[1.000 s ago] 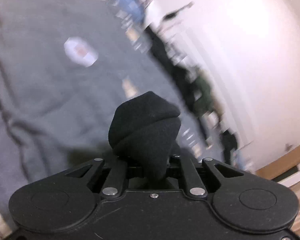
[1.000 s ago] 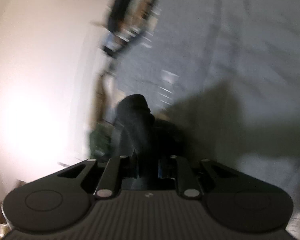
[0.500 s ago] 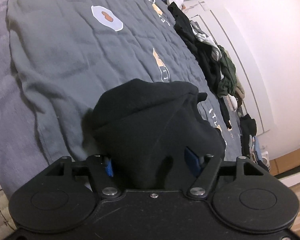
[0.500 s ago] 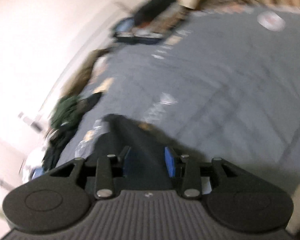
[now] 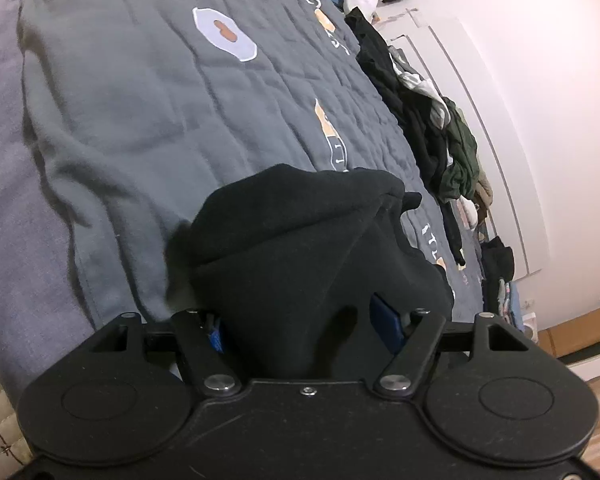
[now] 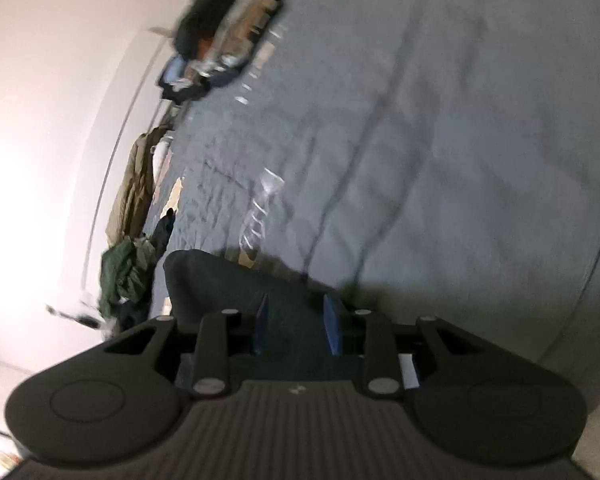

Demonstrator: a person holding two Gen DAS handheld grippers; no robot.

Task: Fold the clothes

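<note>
A black garment [image 5: 300, 240] lies bunched on the grey quilt [image 5: 140, 112], right in front of my left gripper [image 5: 302, 324]. Its blue pads [image 5: 386, 320] stand wide apart with the fabric heaped loosely between them, so this gripper is open. In the right wrist view the same dark garment [image 6: 228, 280] lies flat on the quilt [image 6: 440, 140] and runs in between the blue pads [image 6: 332, 328] of my right gripper [image 6: 296, 326]. These pads stand partly apart and do not pinch the cloth. The fingertips of both grippers are hidden by fabric.
A row of other clothes, black and dark green [image 5: 456, 152], lies along the far edge of the bed against a white wall [image 5: 540, 80]. The right wrist view shows this pile [image 6: 124, 268] at the left. The quilt's near edge [image 5: 56, 248] lies over a purple-grey sheet.
Both grippers were shut on the black garment one second ago; their jaws have since spread apart. The garment has come down onto the quilt and spread wider. The right view is still swinging.
</note>
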